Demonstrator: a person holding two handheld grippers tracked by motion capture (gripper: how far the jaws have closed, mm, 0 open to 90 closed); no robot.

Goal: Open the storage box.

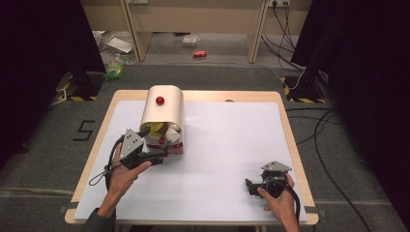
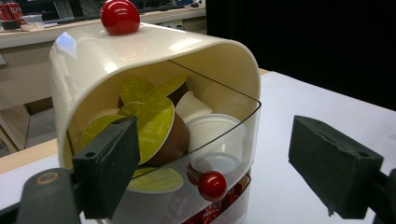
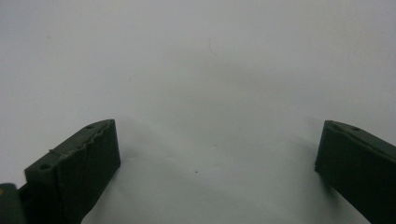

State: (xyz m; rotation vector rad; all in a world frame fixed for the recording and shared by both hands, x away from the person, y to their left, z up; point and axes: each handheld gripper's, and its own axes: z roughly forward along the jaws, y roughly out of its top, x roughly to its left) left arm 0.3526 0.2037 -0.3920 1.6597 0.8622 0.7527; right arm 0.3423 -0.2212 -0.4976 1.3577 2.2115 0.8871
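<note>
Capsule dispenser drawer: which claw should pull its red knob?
Left. The left claw is open right at the dispenser, its red knob between the jaws; the right claw rests far off.

A red can [image 1: 199, 53] lies on the floor beyond the table [image 1: 251, 96], near black cables [image 1: 283, 29].

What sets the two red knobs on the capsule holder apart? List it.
The top knob sits on the holder's cream curved cover; the lower knob sits on the clear front drawer. The top knob looks larger in the left gripper view. The lower knob lies between the open left gripper's jaws; the top knob is well above them. Both are glossy red balls.
</note>
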